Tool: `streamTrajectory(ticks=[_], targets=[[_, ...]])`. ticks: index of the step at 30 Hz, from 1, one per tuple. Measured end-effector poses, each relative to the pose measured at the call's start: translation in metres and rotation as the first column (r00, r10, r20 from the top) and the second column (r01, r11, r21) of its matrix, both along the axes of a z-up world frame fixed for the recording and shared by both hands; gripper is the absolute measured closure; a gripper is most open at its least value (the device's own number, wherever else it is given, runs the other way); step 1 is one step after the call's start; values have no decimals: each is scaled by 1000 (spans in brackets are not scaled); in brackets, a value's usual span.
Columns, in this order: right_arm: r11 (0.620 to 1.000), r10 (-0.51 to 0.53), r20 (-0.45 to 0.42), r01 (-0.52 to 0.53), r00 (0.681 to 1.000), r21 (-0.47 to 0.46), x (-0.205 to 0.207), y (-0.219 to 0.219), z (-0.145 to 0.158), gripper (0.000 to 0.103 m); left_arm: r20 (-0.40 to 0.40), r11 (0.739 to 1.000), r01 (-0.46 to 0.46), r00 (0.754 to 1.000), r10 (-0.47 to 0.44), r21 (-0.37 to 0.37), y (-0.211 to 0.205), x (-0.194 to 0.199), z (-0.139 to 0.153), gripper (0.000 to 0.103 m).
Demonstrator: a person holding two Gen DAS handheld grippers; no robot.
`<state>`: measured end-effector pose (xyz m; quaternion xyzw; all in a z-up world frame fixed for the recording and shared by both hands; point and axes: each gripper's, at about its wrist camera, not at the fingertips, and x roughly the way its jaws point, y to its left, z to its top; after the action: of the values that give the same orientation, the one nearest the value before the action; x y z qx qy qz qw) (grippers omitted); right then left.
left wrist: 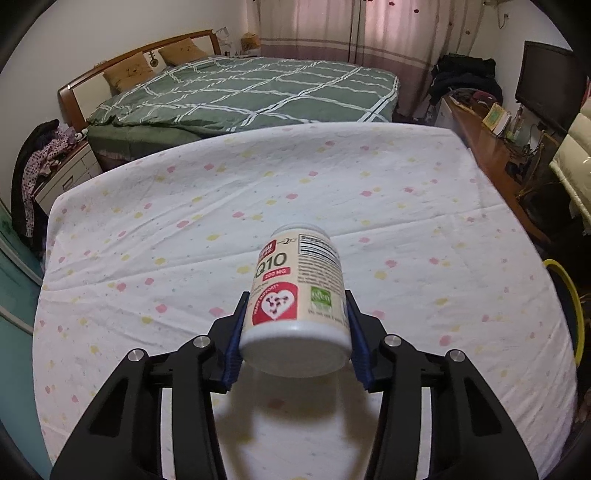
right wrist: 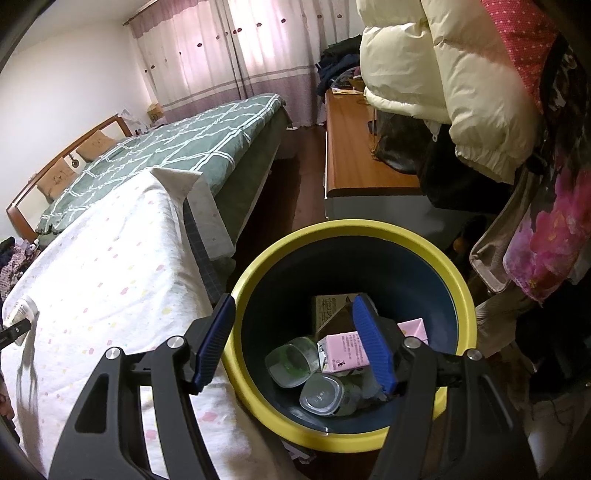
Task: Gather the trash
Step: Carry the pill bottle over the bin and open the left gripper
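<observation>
L tongs [left wrist: 293, 334] clamped on supplement bottle [left wrist: 297, 291] near base | rigid, light, smooth plastic; slip risk | R tongs [right wrist: 295, 343] held open, empty, over bin [right wrist: 332, 439]

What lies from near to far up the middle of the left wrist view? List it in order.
Left tool, shut on the supplement bottle → bare stretch of the dotted white sheet → green checked bed cover → pink curtains.
</observation>
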<state>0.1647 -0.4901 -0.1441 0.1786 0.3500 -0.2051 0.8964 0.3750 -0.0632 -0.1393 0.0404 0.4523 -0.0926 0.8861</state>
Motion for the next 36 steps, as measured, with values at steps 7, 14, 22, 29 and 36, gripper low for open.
streamTrajectory(ticks=[7,14,22,29,36], targets=[[1000,11,22,-11,1000,2,-5,0,2,40,35,998,65,997,-64,-19,-30,-25,18,56],[1000,22,22,-22,1000,-20,-17,-3,5,40,67,984,174,983,-172,-25,-77,-56,39,56],[999,-3,32,4,999,-33,-42,-26,12,40,85,937,346,936,-342,-47,-164,-91,58,56],[998,-33,41,35,999,-45,-70,-54,17,40,63,878,476,879,-472,-61,-256,-116,54,56],[997,-69,45,70,997,-39,-97,-83,16,40,-3,837,544,838,-545,-58,-332,-123,27,56]])
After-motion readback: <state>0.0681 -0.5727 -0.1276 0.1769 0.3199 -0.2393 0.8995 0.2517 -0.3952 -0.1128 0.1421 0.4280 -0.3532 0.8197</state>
